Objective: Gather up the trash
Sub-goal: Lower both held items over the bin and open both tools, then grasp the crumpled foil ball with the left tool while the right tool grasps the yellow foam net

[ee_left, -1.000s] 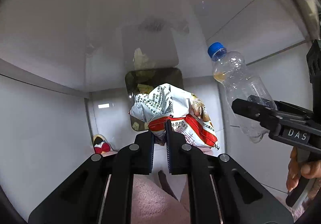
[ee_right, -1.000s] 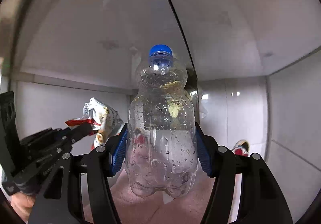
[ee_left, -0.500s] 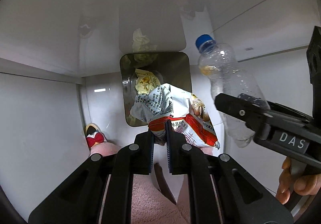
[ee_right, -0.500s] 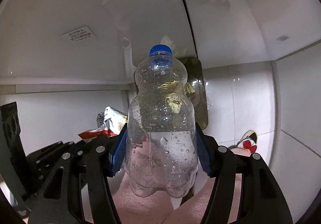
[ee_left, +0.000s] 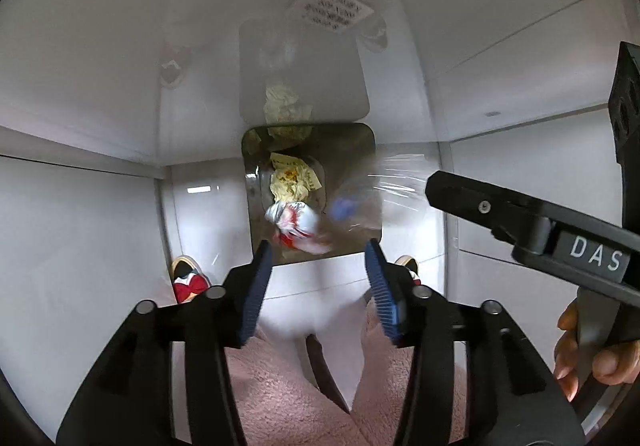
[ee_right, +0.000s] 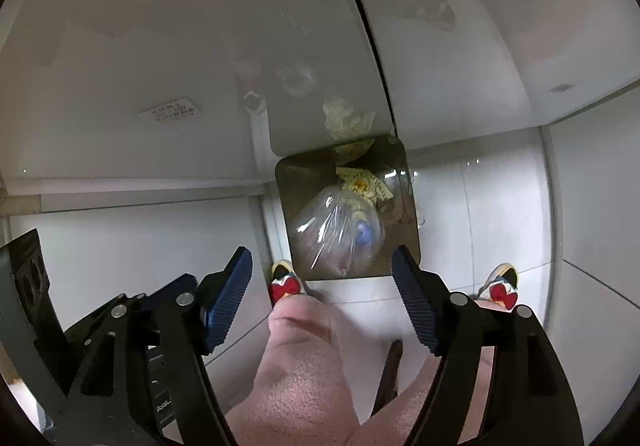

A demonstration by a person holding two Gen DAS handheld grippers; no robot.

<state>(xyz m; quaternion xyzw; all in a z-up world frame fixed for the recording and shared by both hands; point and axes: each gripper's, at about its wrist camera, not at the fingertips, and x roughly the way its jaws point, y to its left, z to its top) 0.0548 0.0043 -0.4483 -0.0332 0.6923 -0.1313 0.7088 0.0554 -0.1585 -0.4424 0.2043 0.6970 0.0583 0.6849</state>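
1. My left gripper (ee_left: pixel 318 282): its two black fingers with ribbed blue pads (ee_left: pixel 256 296) stand wide apart, nothing between them.
2. My right gripper (ee_right: pixel 322 286): also spread wide, blue pads (ee_right: pixel 414 302) bare, nothing held. In the left wrist view it shows as a black arm marked "DAS" off to the right of my left claw (ee_left: pixel 536 218), gripped by the right hand (ee_left: pixel 596 358).
3. Straight ahead of both claws, beyond the fingertips, sits a dark square-mouthed bin with rounded corners (ee_left: pixel 370 150) (ee_right: pixel 288 190), set against white wall panels.
4. The crumpled white-and-red printed snack wrapper (ee_left: pixel 296 224) is in the bin mouth, just past the tip of my left claw's left finger, blurred.
5. The clear plastic bottle with a blue cap (ee_right: pixel 340 234) (ee_left: pixel 360 202) is also within the bin mouth, between the fingertips of my right claw as seen from its camera, cap end pointing away; streaked and blurred, so I cannot tell whether it rests on anything.
6. Deeper in the bin lies crumpled yellowish paper (ee_left: pixel 292 178) (ee_right: pixel 360 182).
7. Below the claws: pink fleece trouser legs (ee_left: pixel 288 398) and slippers with red bows (ee_left: pixel 188 280) (ee_right: pixel 502 288) on the white floor.
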